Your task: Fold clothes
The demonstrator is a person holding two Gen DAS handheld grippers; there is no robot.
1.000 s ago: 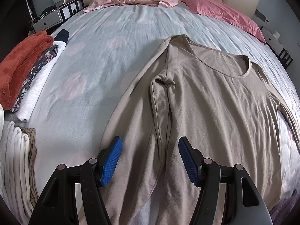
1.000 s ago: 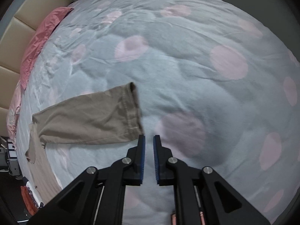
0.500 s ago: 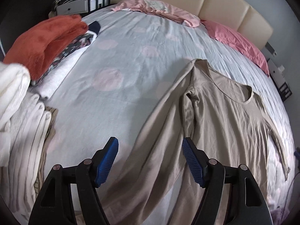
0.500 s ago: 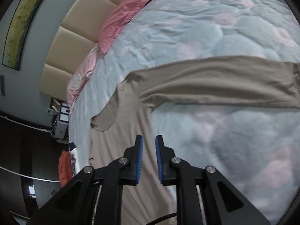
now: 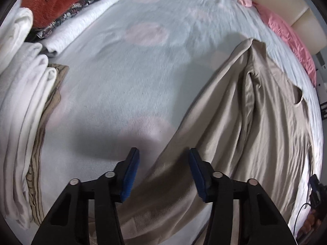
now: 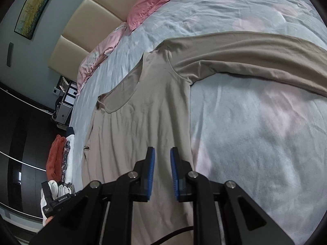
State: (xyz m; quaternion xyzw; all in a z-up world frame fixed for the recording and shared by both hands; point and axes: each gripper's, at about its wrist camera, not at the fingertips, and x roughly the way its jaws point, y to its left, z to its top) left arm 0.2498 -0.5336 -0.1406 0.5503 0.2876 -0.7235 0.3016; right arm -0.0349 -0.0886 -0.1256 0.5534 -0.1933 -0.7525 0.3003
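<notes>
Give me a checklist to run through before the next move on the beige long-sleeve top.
1. Beige top spread flat on the bed: ok.
2. One sleeve stretched out, not folded in yet: not ok.
3. Left gripper over the other sleeve, closing, pads not yet pressing cloth: not ok.
4. Right gripper above the body of the top, narrow gap, nothing held: ok.
5. Stack of folded clothes apart from the top: ok.
6. Hem position: cannot tell.

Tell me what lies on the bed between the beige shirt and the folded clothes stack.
Only bare bedspread separates the beige shirt from the folded clothes stack, as the left wrist view shows.
</notes>
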